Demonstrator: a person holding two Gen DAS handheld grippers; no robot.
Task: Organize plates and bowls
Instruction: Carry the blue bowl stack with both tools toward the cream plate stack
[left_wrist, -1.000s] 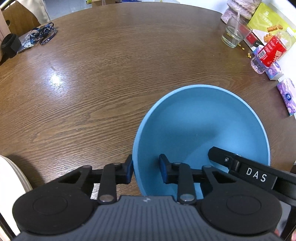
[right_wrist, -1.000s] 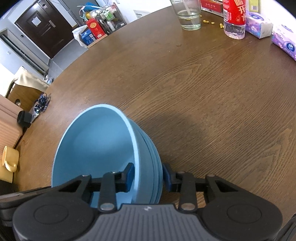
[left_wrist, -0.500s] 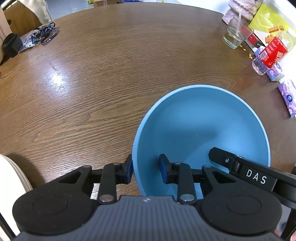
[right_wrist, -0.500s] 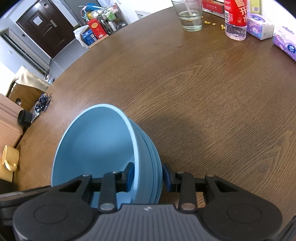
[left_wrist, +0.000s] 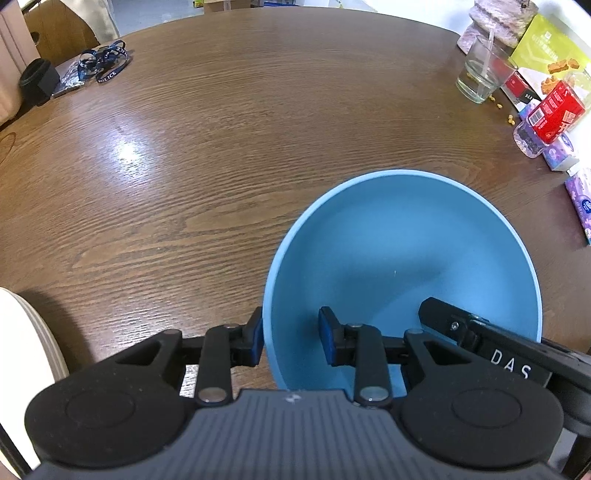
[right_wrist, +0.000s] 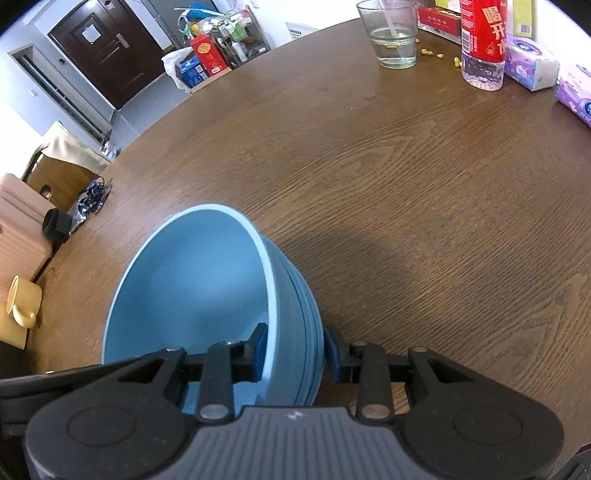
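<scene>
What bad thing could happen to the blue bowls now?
Both grippers straddle the rim of the blue bowls, the left gripper on one side and the right gripper opposite. If one lifts faster, the nested stack could tilt and a bowl might slip out. Swinging far right, it could knock the water glass.

Bowl (left_wrist: 402, 258): plain light blue inside and out, paler rim; fine darker rings run round its outer wall in the right wrist view. Table (left_wrist: 221, 166): dark brown, wavy wood grain, one white glare spot at left. Both grippers black with dark blue pads (left_wrist: 255, 339); white letters "DAS" at lower right. Plates (left_wrist: 22, 354), lower left: cream. Bottle (right_wrist: 482, 40), upper right: red label, white characters. Tissue packs (right_wrist: 532, 66): purple and white. Mug (right_wrist: 22, 302), left edge: pale yellow. Door (right_wrist: 107, 48), upper left: dark brown.
</scene>
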